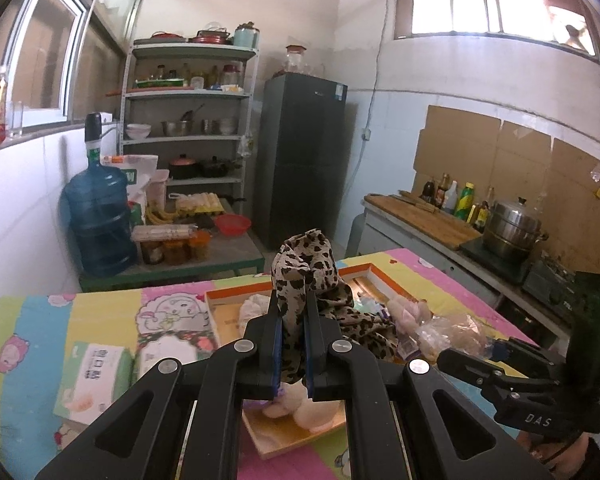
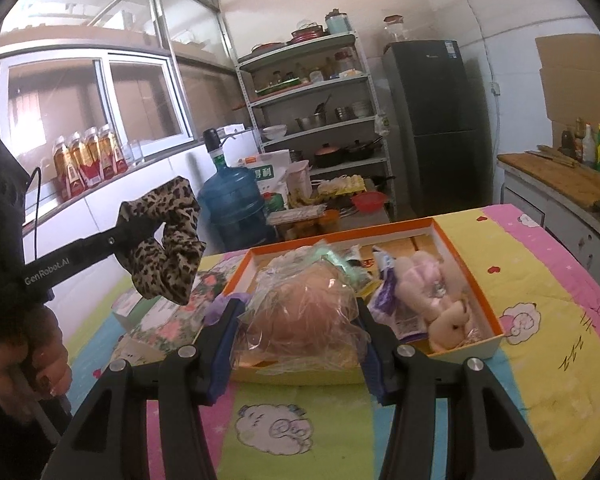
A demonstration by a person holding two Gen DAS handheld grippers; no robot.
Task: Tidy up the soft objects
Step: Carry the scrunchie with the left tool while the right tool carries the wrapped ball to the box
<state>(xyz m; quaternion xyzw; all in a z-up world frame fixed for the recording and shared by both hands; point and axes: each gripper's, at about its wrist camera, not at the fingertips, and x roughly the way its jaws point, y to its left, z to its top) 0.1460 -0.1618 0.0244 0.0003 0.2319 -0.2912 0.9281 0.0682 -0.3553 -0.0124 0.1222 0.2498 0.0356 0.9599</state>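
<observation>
Your left gripper (image 1: 293,354) sits at the bottom centre of its view, jaws pinched tight on a leopard-print scrunchie (image 1: 306,280) that bunches up above the fingertips. In the right view that scrunchie hangs at middle left, raised clear of the table (image 2: 540,280). Your right gripper (image 2: 296,346), low centre, clasps a plastic bag (image 2: 300,312) holding something pale and soft. The bag is over the near edge of the orange-rimmed box (image 2: 496,320), which holds a pink plush toy (image 2: 440,296) at its right end.
</observation>
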